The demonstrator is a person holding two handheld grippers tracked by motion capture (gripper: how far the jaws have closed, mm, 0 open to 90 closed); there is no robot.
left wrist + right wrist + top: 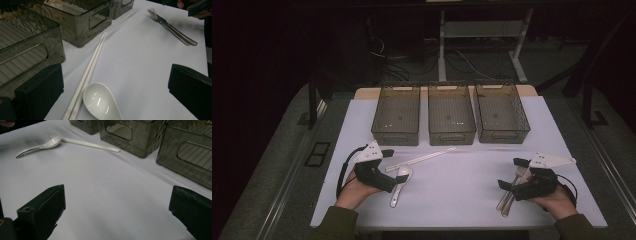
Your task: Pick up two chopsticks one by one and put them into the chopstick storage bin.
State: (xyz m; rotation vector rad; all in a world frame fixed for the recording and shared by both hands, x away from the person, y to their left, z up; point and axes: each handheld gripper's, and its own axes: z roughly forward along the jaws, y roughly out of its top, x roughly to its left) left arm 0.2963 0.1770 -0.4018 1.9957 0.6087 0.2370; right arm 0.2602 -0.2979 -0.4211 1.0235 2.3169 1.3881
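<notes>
both claws, left and right, gape wide and empty; thin chopsticks touching the spoon may roll or drag it when pinched.

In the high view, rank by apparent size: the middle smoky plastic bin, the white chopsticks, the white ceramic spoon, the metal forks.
1. Middle smoky translucent plastic bin, clearly largest.
2. Pair of white chopsticks, longest of the utensils.
3. White ceramic spoon and metal forks: similar length; the right gripper covers part of the forks, so unranked.
</notes>
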